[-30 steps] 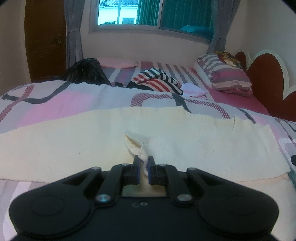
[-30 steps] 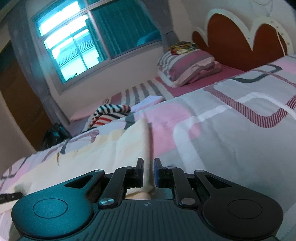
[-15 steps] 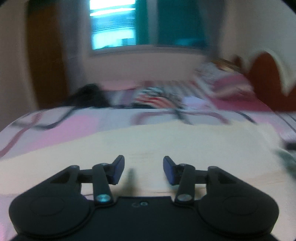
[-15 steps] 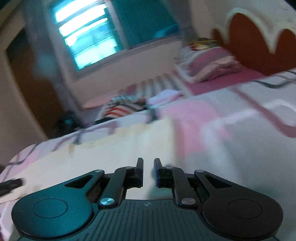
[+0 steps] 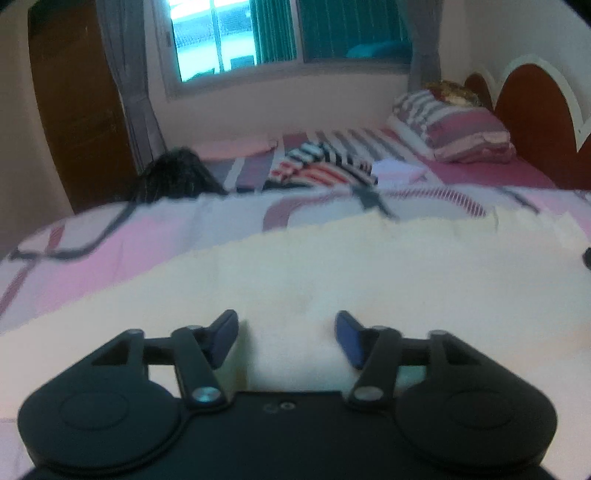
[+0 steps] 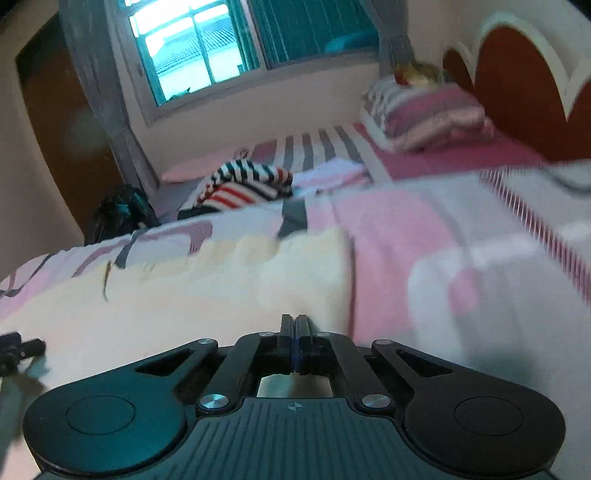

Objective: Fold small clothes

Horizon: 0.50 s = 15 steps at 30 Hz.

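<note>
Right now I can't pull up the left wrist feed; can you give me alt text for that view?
The left gripper hovers low over a cream cloth spread on the bed, its jaws opening with nothing clamped between them. Beyond the cloth lie a pink and grey patterned bedspread, a striped garment, a pillow and a window.

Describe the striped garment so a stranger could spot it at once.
Start at the window, then drop to the far side of the bed. The striped garment lies bunched there, between a black bag and a pillow. It alone has red, white and dark stripes.
</note>
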Tool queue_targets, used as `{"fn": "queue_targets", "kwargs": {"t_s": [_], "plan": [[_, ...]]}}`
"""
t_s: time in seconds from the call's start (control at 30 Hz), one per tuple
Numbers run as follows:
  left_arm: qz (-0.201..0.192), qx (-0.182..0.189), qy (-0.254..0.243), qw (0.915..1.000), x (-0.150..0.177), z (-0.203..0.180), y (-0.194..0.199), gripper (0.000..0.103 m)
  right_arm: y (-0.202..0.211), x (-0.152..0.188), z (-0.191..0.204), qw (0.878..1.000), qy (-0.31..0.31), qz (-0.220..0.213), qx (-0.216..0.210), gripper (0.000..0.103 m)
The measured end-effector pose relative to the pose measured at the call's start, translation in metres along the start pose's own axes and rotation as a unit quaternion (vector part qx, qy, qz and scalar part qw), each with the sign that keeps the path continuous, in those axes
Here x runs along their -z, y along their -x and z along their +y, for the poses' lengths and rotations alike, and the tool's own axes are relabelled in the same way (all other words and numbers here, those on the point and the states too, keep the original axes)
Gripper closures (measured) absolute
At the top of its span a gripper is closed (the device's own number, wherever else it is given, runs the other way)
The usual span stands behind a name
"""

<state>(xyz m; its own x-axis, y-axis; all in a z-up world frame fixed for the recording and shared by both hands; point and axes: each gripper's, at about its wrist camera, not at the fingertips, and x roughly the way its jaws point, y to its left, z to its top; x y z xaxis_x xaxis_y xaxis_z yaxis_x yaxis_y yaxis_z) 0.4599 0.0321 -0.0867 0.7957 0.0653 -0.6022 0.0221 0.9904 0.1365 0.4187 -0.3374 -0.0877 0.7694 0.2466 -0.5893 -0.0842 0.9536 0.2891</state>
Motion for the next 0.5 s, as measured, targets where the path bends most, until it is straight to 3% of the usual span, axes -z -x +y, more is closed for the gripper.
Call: {"fn": "queue_targets", "kwargs": {"t_s": [0.07, 0.17, 0.27, 0.33, 0.4, 0.5], "plan": [[-0.020, 0.018, -0.021, 0.9994, -0.011, -0.019, 0.007, 0.047, -0.002, -0.008, 0.003, 1.000, 0.000, -0.013, -0.009, 0.103], [-0.019, 0.045, -0.049, 0.9976, -0.019, -0.046, 0.002, 0.045, -0.020, -0.020, 0.012, 1.000, 0.015, -0.011, -0.009, 0.103], [-0.003, 0.044, -0.064, 0.9970, -0.017, -0.051, -0.014, 0.041, -0.047, -0.029, 0.005, 0.999, 0.019, 0.001, 0.050, 0.103], [0.028, 0.032, -0.041, 0.9983, -0.012, -0.034, -0.031, 0.037, -0.053, -0.030, -0.021, 0.997, -0.017, 0.004, 0.069, 0.103], [0.030, 0.043, 0.000, 0.9986, -0.010, -0.012, -0.033, 0.036, -0.053, -0.037, -0.031, 0.996, -0.002, 0.021, 0.090, 0.103], [0.018, 0.023, 0.011, 0.9995, -0.011, -0.007, -0.020, 0.044, -0.036, -0.038, -0.040, 0.996, -0.004, 0.014, 0.083, 0.103]]}}
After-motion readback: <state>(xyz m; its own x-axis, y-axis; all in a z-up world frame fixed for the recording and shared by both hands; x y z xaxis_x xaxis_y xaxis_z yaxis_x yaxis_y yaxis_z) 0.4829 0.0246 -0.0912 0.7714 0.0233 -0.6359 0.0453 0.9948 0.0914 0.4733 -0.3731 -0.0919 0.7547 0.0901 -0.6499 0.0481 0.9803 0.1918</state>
